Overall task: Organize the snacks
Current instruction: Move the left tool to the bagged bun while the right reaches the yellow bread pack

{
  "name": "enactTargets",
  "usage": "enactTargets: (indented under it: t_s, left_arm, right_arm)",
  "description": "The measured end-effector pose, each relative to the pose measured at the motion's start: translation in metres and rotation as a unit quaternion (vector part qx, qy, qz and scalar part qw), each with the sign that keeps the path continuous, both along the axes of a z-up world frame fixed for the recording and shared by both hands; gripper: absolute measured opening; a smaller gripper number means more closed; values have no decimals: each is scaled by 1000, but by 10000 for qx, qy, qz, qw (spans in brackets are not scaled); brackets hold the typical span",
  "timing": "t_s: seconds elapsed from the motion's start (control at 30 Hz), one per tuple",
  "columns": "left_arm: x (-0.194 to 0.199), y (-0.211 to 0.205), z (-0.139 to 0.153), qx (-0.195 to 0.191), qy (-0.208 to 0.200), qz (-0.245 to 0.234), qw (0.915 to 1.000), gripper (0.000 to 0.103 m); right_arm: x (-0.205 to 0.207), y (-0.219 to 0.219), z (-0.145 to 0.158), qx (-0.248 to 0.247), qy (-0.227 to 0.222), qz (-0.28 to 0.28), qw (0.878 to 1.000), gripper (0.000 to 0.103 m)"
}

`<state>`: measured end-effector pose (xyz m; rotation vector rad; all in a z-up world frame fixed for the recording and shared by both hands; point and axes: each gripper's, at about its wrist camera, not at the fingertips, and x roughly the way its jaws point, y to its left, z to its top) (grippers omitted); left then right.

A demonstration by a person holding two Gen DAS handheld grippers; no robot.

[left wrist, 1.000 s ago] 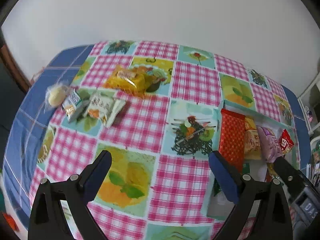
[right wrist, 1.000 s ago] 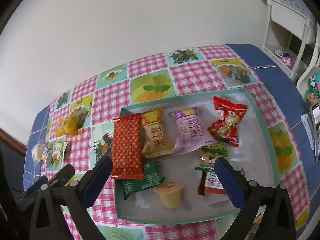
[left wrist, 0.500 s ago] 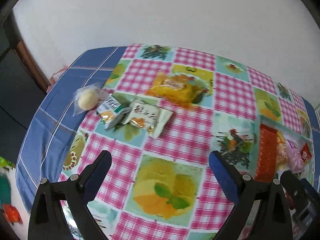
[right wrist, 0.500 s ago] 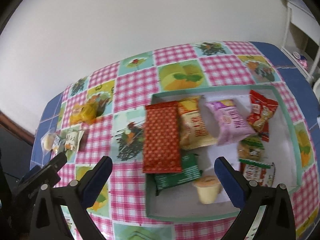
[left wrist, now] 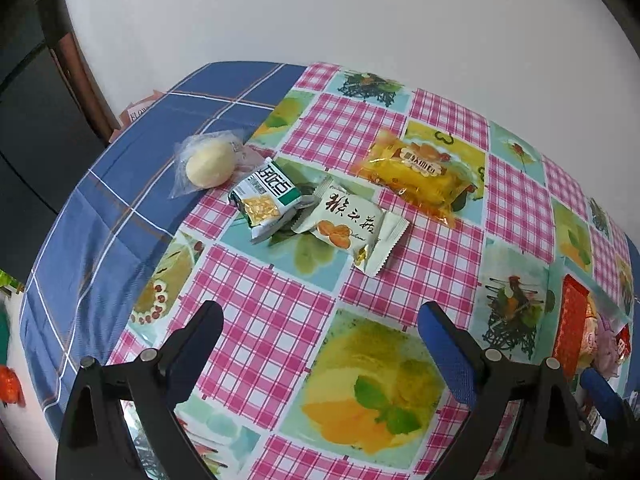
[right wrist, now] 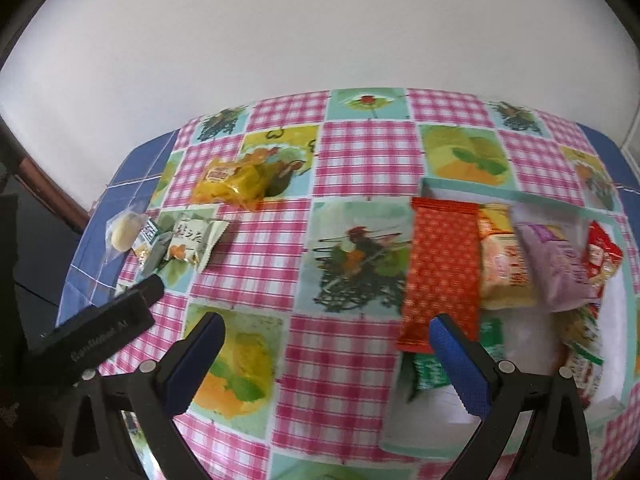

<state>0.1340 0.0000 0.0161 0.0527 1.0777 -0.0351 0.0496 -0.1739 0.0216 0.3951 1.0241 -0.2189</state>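
While four loose snacks are sitting on the checkered tablecloth (left wrist: 276, 320), the white-and-orange packet (left wrist: 352, 228) is lying at 12 o'clock from the left gripper (left wrist: 320, 344), touching the green-and-white packet (left wrist: 266, 196) at its 9 o'clock. Clear-wrapped yellow bun (left wrist: 210, 162) is sitting at 10 o'clock, yellow cake packet (left wrist: 420, 172) at 1 o'clock. Left gripper is hovering with jaws wide apart, gripping nothing. Right gripper (right wrist: 326, 354) is likewise spread wide, empty, with the tray (right wrist: 472, 190) of sorted snacks, red wafer pack (right wrist: 442, 256) included, at its 2 o'clock.
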Motion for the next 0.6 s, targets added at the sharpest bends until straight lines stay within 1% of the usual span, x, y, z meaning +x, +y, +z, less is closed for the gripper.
enactTargets:
  t_s: [0.13, 0.37, 0.47, 0.6]
  left_arm:
    - [7, 3, -8, -26, 54, 58, 10000, 98]
    - [22, 13, -15, -281, 187, 115, 9994, 98]
    - [26, 16, -14, -164, 148, 133, 9997, 98]
    - [31, 18, -14, -5, 87, 16, 10000, 98]
  right_arm:
    - [9, 4, -5, -23, 26, 38, 10000, 103]
    - [23, 9, -13, -77, 91, 143, 9998, 103]
    - [29, 10, -17, -77, 128, 148, 9998, 103]
    - [35, 11, -20, -89, 154, 172, 9997, 103]
